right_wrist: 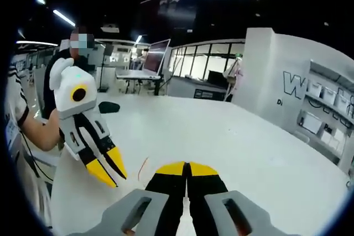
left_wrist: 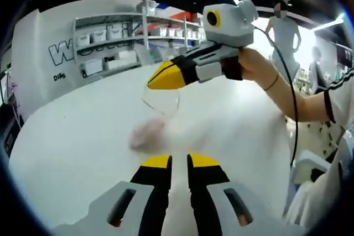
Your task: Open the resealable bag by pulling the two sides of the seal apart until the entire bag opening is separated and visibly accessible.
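While a clear resealable bag (left_wrist: pixel 160 100) is held above the white table (left_wrist: pixel 72 147), both tongs, left (left_wrist: pixel 180 161) and right (right_wrist: pixel 187 168), are clamped on it.

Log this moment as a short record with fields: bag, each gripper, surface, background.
bag: clear resealable bag, blurred, hanging above the table between the two grippers
left gripper: left gripper, jaws nearly together; whether they pinch the bag's edge is unclear
right gripper: right gripper, jaws closed at the bag's top edge, seemingly pinching it
bag opening: too blurred to judge
surface: white table
background: shelves with white bins
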The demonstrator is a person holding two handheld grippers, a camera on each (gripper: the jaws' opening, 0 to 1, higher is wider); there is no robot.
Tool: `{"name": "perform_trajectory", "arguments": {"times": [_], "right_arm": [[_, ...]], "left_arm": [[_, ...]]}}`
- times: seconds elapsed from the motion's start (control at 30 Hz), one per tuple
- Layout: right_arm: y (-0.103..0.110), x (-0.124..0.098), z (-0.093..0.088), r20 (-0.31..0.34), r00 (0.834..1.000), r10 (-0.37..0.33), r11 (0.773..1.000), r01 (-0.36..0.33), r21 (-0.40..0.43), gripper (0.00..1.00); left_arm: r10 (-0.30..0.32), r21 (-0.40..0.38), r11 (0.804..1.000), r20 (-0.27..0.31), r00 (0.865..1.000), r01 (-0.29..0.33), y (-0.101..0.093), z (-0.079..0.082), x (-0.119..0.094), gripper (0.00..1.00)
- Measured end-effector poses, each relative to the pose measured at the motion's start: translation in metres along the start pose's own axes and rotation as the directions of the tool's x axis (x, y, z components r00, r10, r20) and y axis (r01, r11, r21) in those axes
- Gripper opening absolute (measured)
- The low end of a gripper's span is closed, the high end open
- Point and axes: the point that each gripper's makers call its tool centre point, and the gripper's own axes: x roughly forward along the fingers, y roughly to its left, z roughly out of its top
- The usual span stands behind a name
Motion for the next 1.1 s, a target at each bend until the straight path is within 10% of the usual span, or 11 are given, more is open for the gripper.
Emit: {"name": "perform_trajectory", "arguments": {"times": [1.1], "right_arm": [[-0.045,0.012,0.012,0.003,0.999,-0.053,0.999,0.053,-0.005,0.00]], "left_arm": [[0.050,0.011,0.999,0.062,0.997,-0.050,0.019,0.008,-0.003,0.22]]}}
